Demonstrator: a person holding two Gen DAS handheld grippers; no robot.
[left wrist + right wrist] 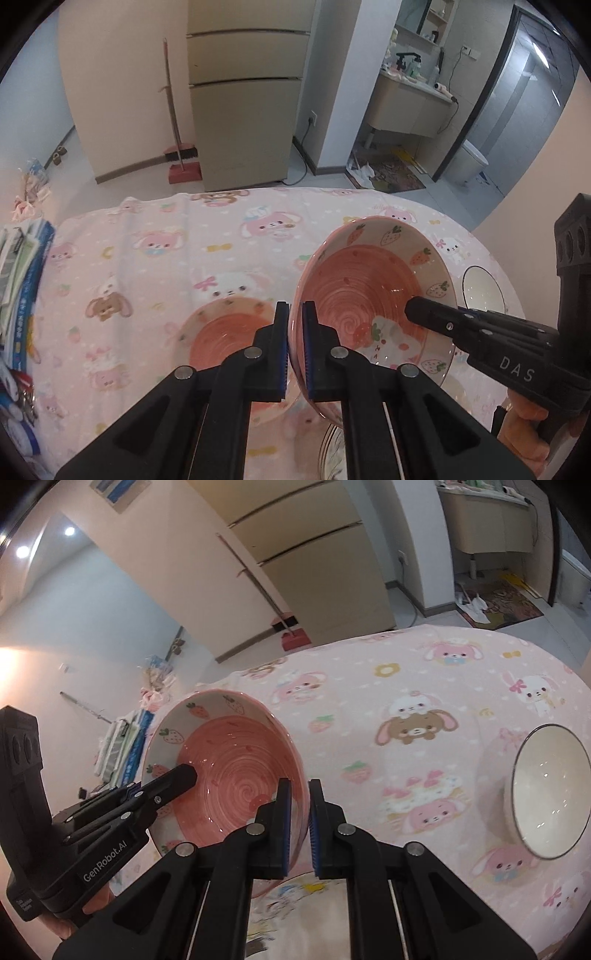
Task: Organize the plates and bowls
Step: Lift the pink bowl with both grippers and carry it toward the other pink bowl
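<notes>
Both grippers share 1 load: the left gripper [294, 350] and the right gripper [299, 829] are each clamped on opposite rims of the strawberry bowl [373, 291], tilted above the pink bunny tablecloth [155, 258]. A second pink bowl [221, 332] sits at 9 o'clock, a white bowl [550, 794] at 3. Beyond, at 12 o'clock: fridge [247, 110], red broom [181, 155], bathroom vanity [410, 107].

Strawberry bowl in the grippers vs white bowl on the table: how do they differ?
The strawberry bowl is pink inside with strawberries around its inner wall; the white bowl is plain with a thin dark rim. The strawberry bowl is lifted and tilted, its rim pinched by the left gripper and right gripper; the white bowl sits untouched on the tablecloth. The strawberry bowl looks wider. Both are round, glossy and empty.
</notes>
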